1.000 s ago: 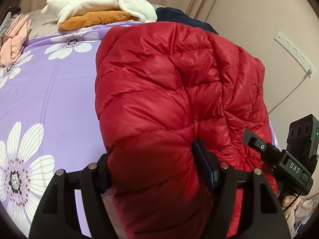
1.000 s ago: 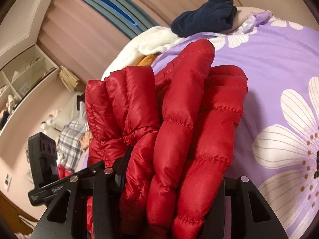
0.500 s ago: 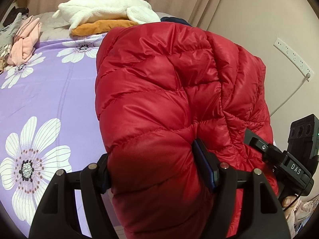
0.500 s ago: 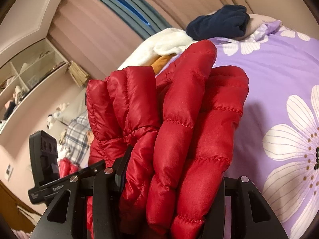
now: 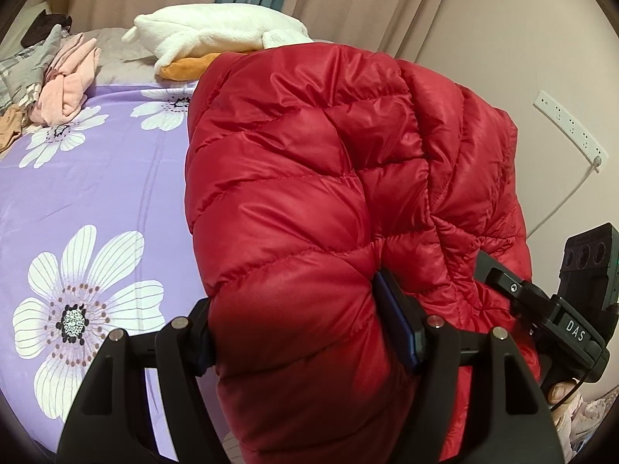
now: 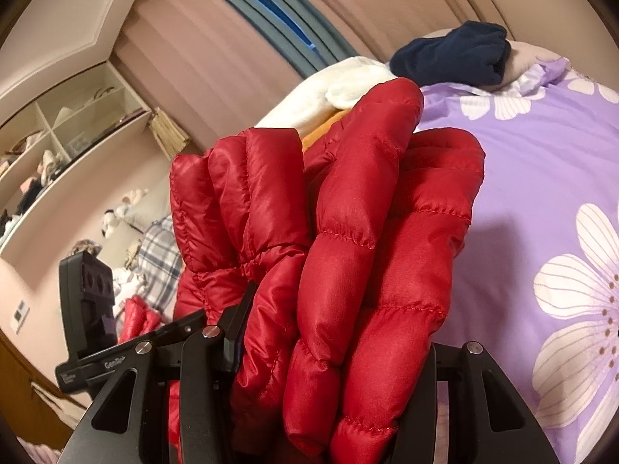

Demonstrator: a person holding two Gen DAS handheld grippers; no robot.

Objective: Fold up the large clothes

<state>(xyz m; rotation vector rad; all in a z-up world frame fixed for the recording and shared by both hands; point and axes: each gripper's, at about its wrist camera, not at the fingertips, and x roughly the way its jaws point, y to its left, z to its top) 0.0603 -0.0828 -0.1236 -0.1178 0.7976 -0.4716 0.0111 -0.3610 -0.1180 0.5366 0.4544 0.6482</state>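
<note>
A red quilted down jacket (image 5: 332, 193) hangs bunched in both grippers above the bed. My left gripper (image 5: 305, 321) is shut on a thick fold of the jacket, which fills the gap between its fingers. My right gripper (image 6: 332, 344) is shut on several stacked folds of the same jacket (image 6: 348, 232). The other gripper's body shows at the right edge of the left wrist view (image 5: 572, 317) and at the left of the right wrist view (image 6: 93, 309). The fingertips are hidden by fabric.
The bed has a purple sheet with white flowers (image 5: 96, 178). A white fleece on an orange garment (image 5: 216, 34), a pink garment (image 5: 65, 81) and a navy garment (image 6: 452, 52) lie at its far side. A wall with a power strip (image 5: 568, 123) is at the right, and shelves (image 6: 58, 143) at the left.
Both grippers have risen and tilted with the jacket still held; more of the far bed, curtain and shelves shows. The grip on the jacket has not changed.
</note>
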